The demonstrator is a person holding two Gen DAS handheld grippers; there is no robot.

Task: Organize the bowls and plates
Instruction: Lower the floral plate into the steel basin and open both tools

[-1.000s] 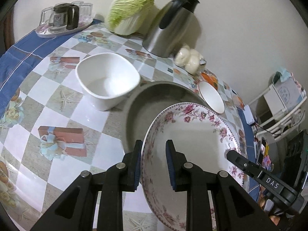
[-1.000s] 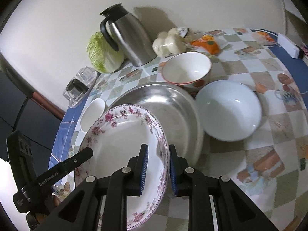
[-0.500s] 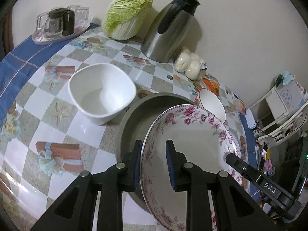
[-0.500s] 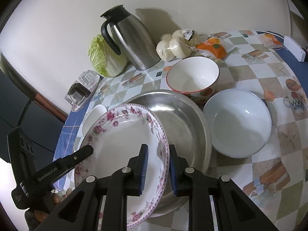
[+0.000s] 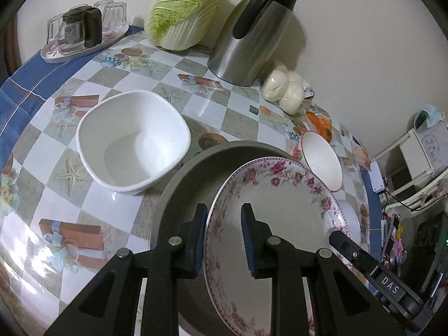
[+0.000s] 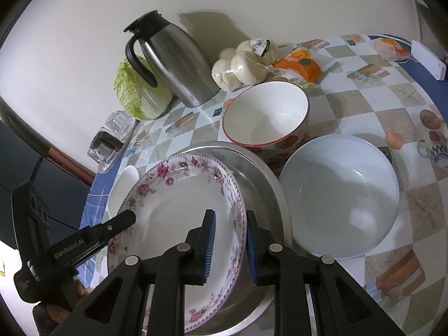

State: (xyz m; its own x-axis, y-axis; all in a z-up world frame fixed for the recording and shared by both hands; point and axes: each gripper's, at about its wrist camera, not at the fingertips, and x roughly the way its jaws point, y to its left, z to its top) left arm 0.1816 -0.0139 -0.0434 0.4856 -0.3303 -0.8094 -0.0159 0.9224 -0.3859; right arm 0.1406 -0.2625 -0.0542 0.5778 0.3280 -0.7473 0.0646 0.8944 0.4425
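Gripping the floral plate (image 5: 280, 224) from opposite sides, both tools share its weight: the left tool (image 5: 224, 235) pinches the plate's rim on one side, one pad inside the well and one outside, and the right tool (image 6: 228, 240) pinches the opposite rim in the same way. Two holds likely keep such a wide, shallow dish level rather than letting it tip from a single edge grip.

The plate sits over the steel pan (image 6: 266, 184), nested within its rim; whether it rests on the pan's floor or hangs just above cannot be told. Judging by this, the step in hand is stacking the plate into the pan, largest piece at the bottom.

Around the pan, the other dishes wait on the counter (image 5: 56, 184). A square white bowl (image 5: 131, 142) stands just beside the pan on the side toward the glass tray (image 5: 81, 33). A red-rimmed bowl (image 6: 266, 117) touches or nearly touches the pan's far edge, toward the steel jug (image 6: 176, 64). A pale blue bowl (image 6: 338, 196) lies just beside the pan on the opposite side from the square bowl. Behind the pan, against the wall, are a cabbage (image 5: 184, 11) and a bag of buns (image 6: 243, 64).

The rims are thin and glazed, so a slip is the risk when either tool lets go.
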